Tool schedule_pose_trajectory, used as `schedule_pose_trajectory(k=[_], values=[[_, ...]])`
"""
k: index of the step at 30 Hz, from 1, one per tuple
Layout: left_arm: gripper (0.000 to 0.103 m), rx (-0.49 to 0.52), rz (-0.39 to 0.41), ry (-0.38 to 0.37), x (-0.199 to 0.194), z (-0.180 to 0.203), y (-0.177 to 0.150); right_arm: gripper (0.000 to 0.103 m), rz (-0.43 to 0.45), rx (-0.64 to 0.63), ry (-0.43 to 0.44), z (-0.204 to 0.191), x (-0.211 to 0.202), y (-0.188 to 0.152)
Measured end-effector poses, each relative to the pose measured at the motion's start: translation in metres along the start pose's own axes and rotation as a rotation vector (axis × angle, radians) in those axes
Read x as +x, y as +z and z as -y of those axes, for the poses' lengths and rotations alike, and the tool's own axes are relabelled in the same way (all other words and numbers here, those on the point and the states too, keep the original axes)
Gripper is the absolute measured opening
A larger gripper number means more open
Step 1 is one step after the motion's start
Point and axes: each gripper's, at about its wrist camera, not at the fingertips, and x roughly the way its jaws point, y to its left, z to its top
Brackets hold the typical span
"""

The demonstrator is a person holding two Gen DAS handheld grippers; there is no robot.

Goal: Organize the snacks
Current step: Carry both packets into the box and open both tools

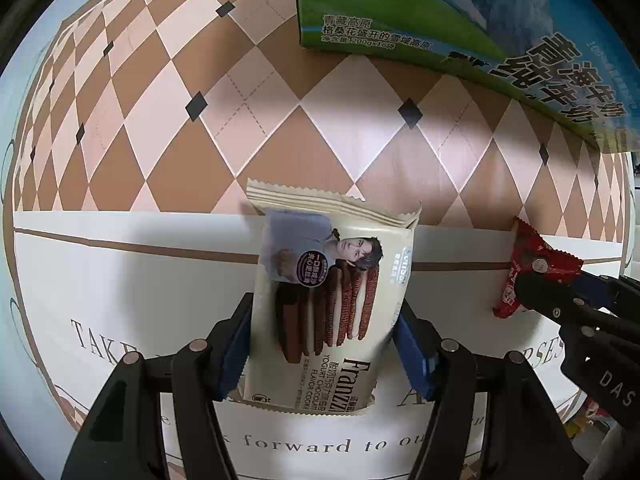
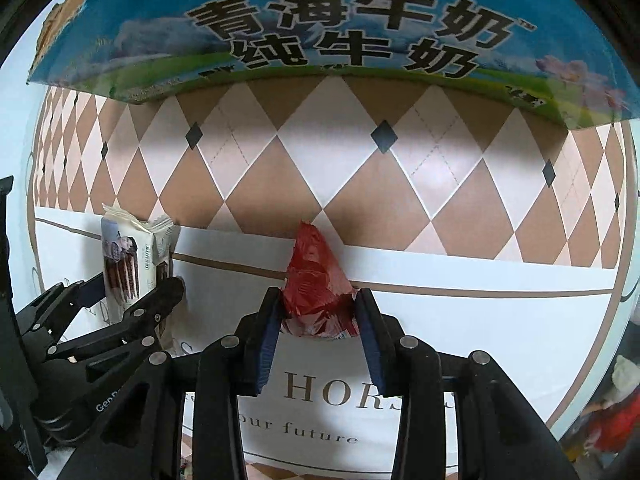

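My left gripper (image 1: 324,344) is shut on a cream Franzzi yogurt chocolate cookie packet (image 1: 328,300) and holds it above the tablecloth. My right gripper (image 2: 316,316) is shut on a small red snack packet (image 2: 314,284), also held above the cloth. In the left wrist view the right gripper (image 1: 532,280) with the red packet (image 1: 520,264) shows at the right edge. In the right wrist view the left gripper (image 2: 132,292) with the cookie packet (image 2: 128,256) shows at the left. A blue and green milk carton box (image 2: 340,28) stands ahead; it also shows in the left wrist view (image 1: 460,20).
The table is covered by a cloth with a brown and pink diamond pattern (image 1: 280,128) and a white lettered border (image 2: 480,332). More snacks in red and white wrappers (image 2: 616,408) lie at the far right, blurred.
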Motion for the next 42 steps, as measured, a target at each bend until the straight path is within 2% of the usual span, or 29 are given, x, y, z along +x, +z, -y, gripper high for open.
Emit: schedule_pose_trajectory(k=[6, 15, 19, 24, 30, 33, 37, 42], values=[[0.059, -0.011, 0.025, 0.011, -0.007, 0.000, -0.009, 0.038, 0.022, -0.046, -0.029, -0.016, 0.008, -0.008], [0.059, -0.020, 0.066, -0.035, -0.037, 0.016, -0.037, 0.037, 0.046, -0.050, 0.017, -0.012, 0.007, -0.036], [0.059, -0.036, 0.091, -0.084, -0.067, 0.029, -0.048, 0.037, 0.076, -0.045, 0.061, -0.003, -0.013, -0.047], [0.059, -0.031, 0.171, -0.147, -0.123, 0.045, -0.045, 0.037, 0.132, -0.023, 0.129, 0.014, -0.059, -0.052], [0.059, 0.003, 0.268, -0.207, -0.191, 0.059, -0.003, 0.037, 0.243, 0.008, 0.203, 0.038, -0.136, -0.033], [0.059, 0.025, 0.290, -0.214, -0.210, 0.066, 0.037, 0.037, 0.303, 0.027, 0.218, 0.059, -0.174, -0.012], [0.059, 0.034, 0.290, -0.202, -0.216, 0.067, 0.093, 0.037, 0.357, 0.054, 0.220, 0.083, -0.208, 0.029], [0.060, 0.024, 0.253, -0.184, -0.194, 0.064, 0.161, 0.037, 0.371, 0.090, 0.192, 0.095, -0.221, 0.097]])
